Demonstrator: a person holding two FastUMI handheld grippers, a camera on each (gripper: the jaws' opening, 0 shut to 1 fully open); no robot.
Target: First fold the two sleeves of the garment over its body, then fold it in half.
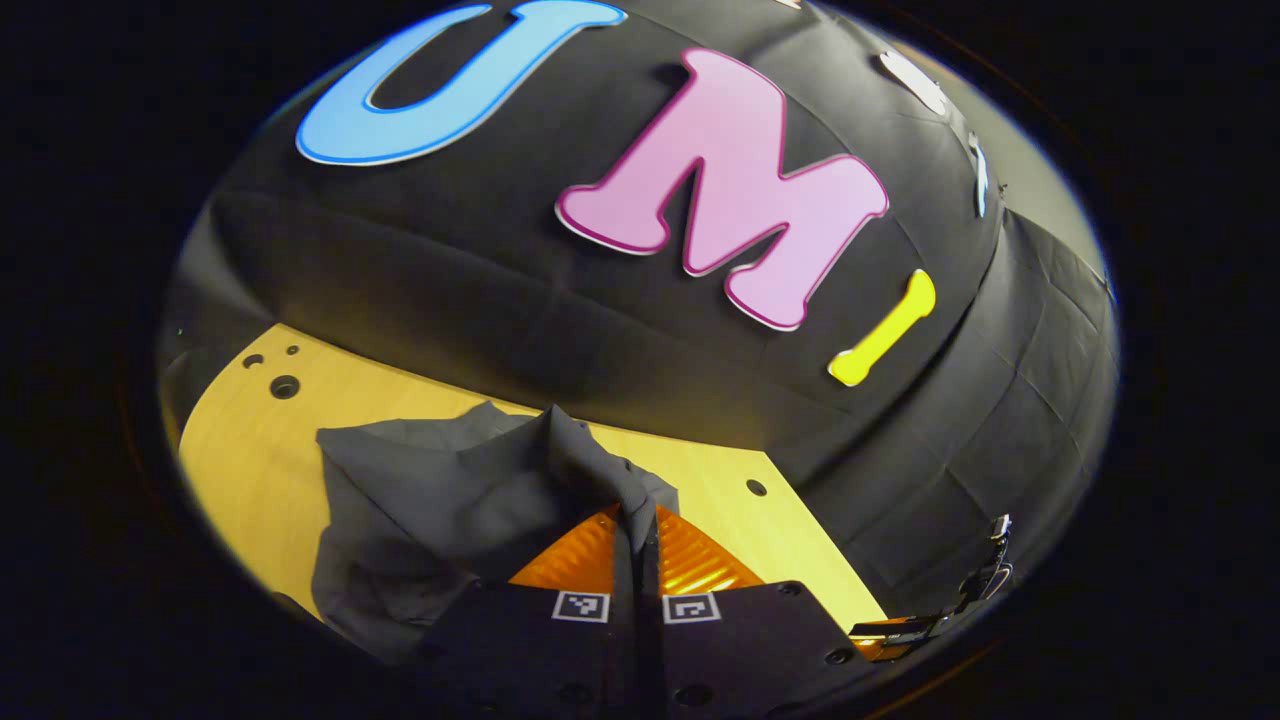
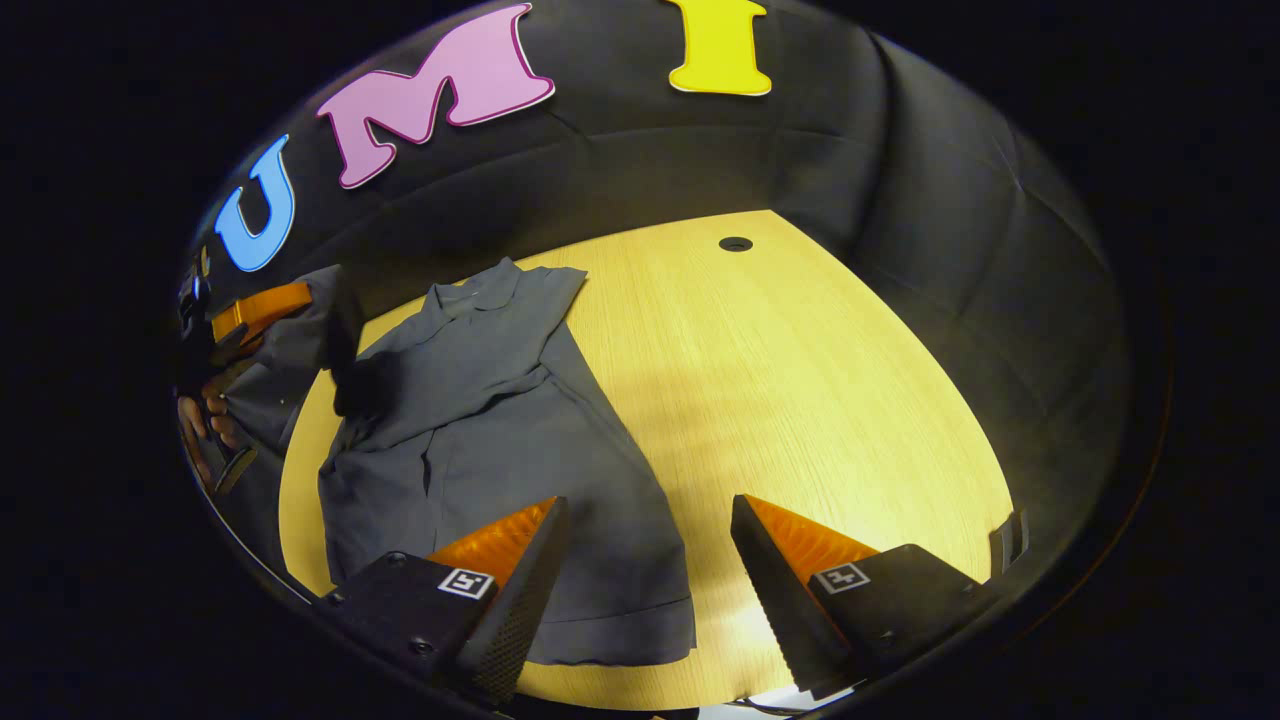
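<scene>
Left gripper (image 1: 634,545) clamped on a lifted sleeve (image 1: 590,460) of the grey garment (image 2: 480,420), raised beside the body and nearer to it, so probably ready to carry inward; right gripper (image 2: 650,560) held above the hem, fingers wide apart, garment flat on the wooden table (image 2: 800,380)

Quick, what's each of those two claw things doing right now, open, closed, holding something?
Left gripper: closed, pinching a lifted fold of the grey shirt.
Right gripper: open, holding nothing, hovering over the shirt's lower edge and the wooden table.
</scene>
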